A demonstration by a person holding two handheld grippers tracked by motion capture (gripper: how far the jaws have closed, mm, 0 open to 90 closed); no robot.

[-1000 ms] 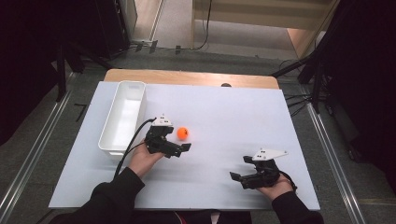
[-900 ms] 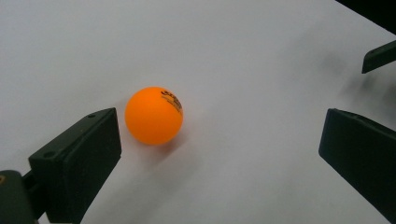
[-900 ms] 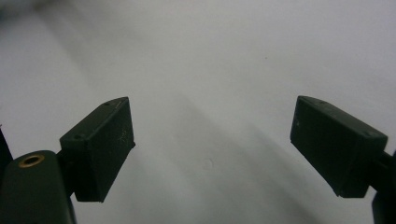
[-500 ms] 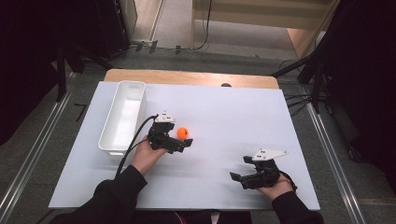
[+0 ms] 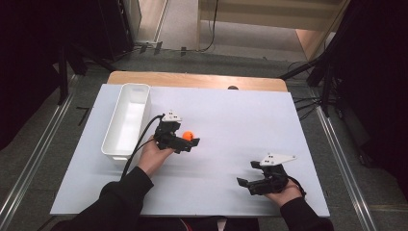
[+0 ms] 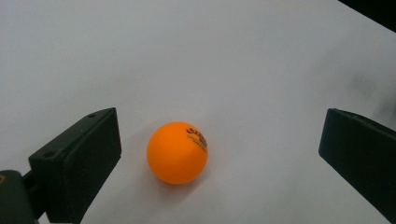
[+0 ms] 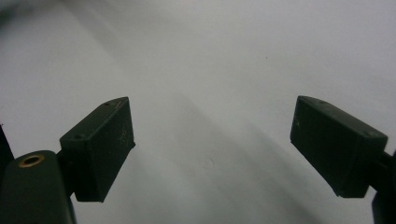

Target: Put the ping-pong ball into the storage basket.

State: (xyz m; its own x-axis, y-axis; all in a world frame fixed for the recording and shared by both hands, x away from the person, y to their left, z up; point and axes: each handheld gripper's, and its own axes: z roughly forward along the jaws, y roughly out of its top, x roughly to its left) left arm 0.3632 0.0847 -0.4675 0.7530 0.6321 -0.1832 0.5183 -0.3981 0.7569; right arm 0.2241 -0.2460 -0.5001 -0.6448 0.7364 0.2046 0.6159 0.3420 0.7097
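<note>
Ball between spread jaws, left side

Ball [image 6: 177, 152], orange, printed mark on its upper face; rests on the white desk [image 5: 231, 120], left of centre, just right of the white bin [image 5: 126, 120]; round, so no long axis to align with. Left gripper [image 5: 188, 142]: jaws released and spread wide, one on each side of the ball, neither touching it; ball sits nearer the left-hand jaw in the left gripper view. Right gripper [image 5: 246, 185]: jaws likewise released, nothing between them, well apart at near right. Judgement: left hand is far nearer; closing should trap the ball.
</note>
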